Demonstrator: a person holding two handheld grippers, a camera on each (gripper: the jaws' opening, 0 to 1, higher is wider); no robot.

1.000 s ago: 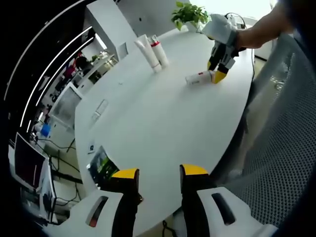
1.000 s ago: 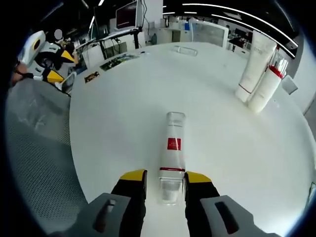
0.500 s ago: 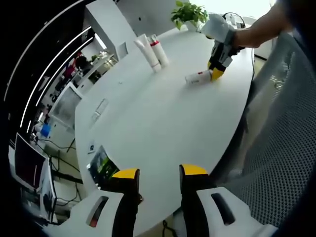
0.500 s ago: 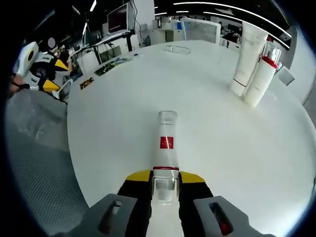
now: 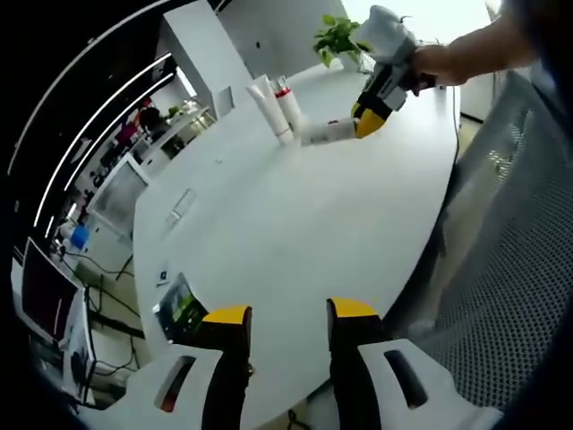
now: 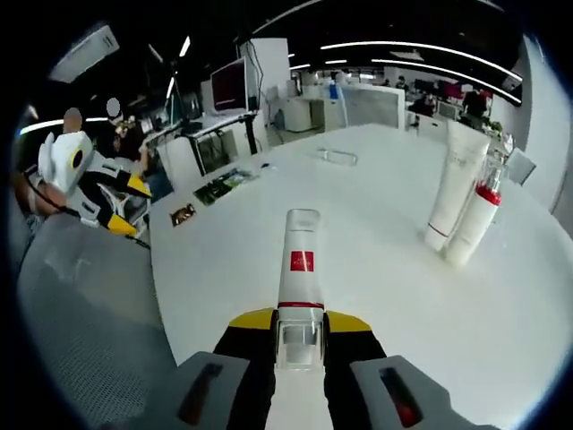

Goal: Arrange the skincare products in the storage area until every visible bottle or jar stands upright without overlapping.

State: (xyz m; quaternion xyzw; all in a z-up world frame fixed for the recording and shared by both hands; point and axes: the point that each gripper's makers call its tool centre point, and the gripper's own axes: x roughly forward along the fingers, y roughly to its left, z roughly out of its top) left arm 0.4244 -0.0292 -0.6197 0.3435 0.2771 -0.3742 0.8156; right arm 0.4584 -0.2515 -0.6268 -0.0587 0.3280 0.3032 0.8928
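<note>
Wide bare stretch of table (image 5: 295, 224) ahead of the left gripper (image 5: 286, 315), open for passage. Far end taken up by two upright tubes (image 6: 461, 197), standing touching. Just beside them, the right gripper (image 6: 298, 320) with a bottle (image 6: 299, 269) clamped, lifted off the surface. Mesh chair (image 5: 501, 269) along the table's edge. Small items (image 6: 215, 188) and a plant (image 5: 338, 36) at the rims.

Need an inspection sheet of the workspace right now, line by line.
Surface: white table, mostly bare.
Job's things: red-label bottle clamped by its cap, off the table; white tube and red-collared bottle upright, side by side.
Clutter: leaflets and a clear item near the far edge.
Grippers: right gripper shut on the bottle; left gripper open, empty.
Cables: nothing seen on the table.
Surroundings: mesh chair, plant, office desks.
</note>
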